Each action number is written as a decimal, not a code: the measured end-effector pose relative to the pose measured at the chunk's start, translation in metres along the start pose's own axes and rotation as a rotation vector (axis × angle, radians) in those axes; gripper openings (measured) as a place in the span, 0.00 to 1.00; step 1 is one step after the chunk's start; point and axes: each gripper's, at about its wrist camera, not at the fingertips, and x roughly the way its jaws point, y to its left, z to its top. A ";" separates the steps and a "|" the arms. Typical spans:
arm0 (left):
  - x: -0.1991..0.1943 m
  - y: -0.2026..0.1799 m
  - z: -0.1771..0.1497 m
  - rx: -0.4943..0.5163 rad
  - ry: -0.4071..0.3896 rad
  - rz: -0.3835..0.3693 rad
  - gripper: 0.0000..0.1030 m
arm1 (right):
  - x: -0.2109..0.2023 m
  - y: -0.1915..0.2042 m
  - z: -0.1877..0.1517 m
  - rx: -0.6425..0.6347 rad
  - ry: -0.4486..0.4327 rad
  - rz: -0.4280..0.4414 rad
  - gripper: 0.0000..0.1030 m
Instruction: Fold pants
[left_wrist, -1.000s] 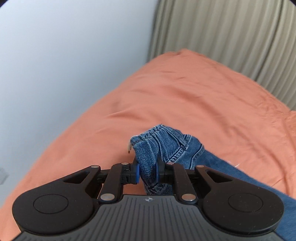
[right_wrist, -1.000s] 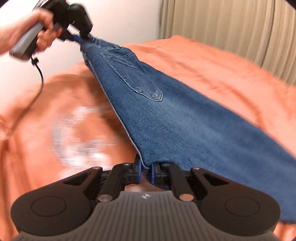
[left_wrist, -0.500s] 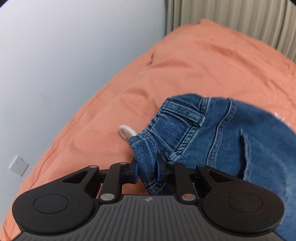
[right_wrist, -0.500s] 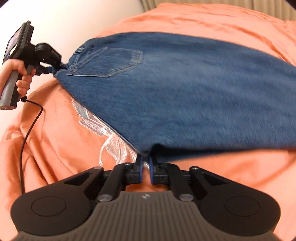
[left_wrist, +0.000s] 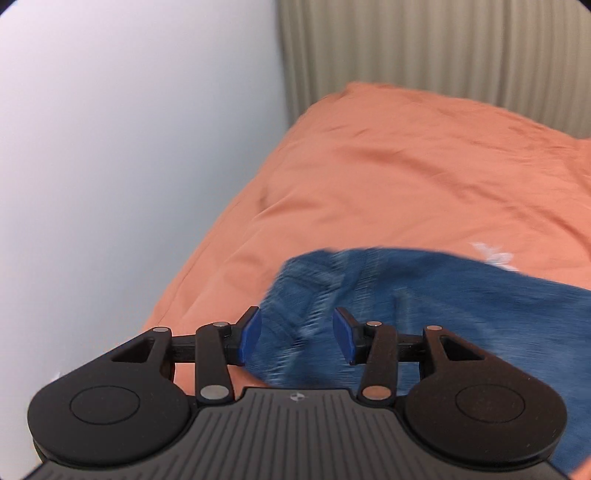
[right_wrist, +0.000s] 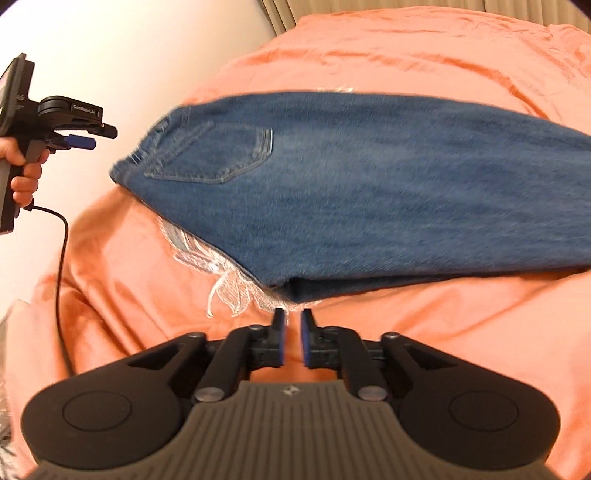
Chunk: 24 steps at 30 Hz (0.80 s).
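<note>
The blue jeans lie across the orange bed, waistband and back pocket at the left, legs running right. In the left wrist view the jeans are blurred, just beyond my left gripper, which is open with nothing between its blue pads. The left gripper also shows in the right wrist view, held by a hand, apart from the waistband. My right gripper has its jaws slightly parted and empty, just short of the jeans' near edge.
The orange bedspread covers the bed, with a white printed pattern beside the jeans. A white wall stands at the left and a beige curtain behind the bed. A black cable hangs from the left gripper.
Both grippers have let go of the jeans, which have dropped onto the bed. The left gripper opened wide and pulled back from the waistband; the right gripper opened a little.
</note>
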 end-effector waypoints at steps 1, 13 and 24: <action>-0.011 -0.008 0.003 0.025 -0.010 -0.014 0.51 | -0.006 -0.003 0.003 0.000 -0.007 -0.004 0.15; -0.065 -0.137 0.016 0.229 -0.048 -0.241 0.51 | -0.124 -0.136 0.048 0.124 -0.132 -0.146 0.31; 0.000 -0.217 -0.035 0.285 0.108 -0.290 0.51 | -0.213 -0.368 0.030 0.549 -0.234 -0.425 0.31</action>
